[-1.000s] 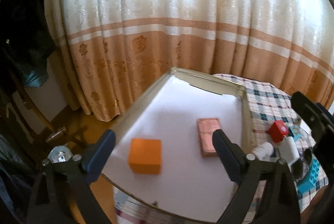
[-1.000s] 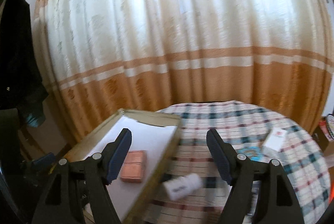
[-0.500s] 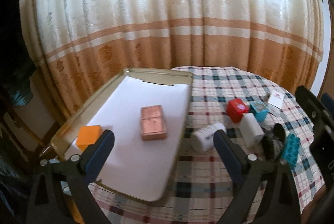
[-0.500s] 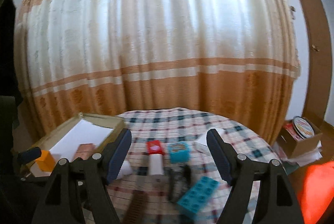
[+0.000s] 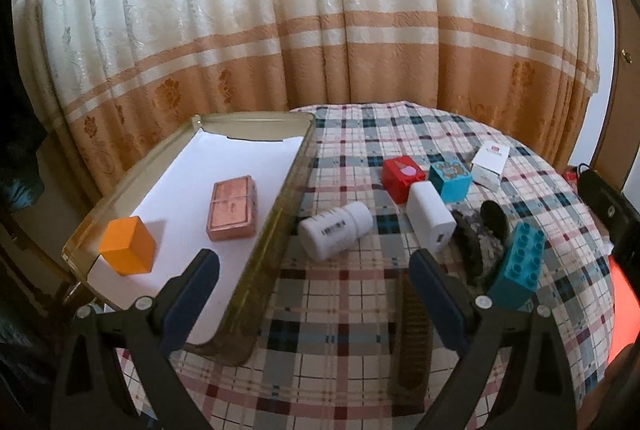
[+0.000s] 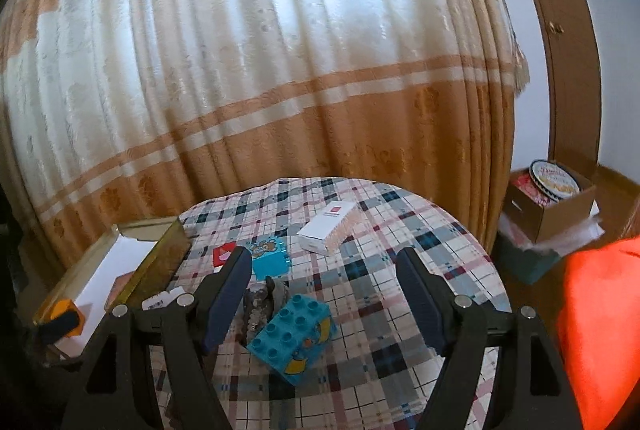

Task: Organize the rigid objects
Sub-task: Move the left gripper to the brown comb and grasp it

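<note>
Tray (image 5: 280,205) is sitting at table's left edge, holding orange cube (image 5: 128,245) and copper box (image 5: 232,207); left gripper (image 5: 314,294) and right gripper (image 6: 324,294) are hovering, fingers apart, empty.

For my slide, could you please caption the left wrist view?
Open left gripper faces tray holding orange cube and copper tin.

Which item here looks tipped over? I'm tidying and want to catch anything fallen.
The white bottle lies on its side on the checked tablecloth, just right of the tray. The other pieces sit flat; nothing looks spilled or broken.
</note>
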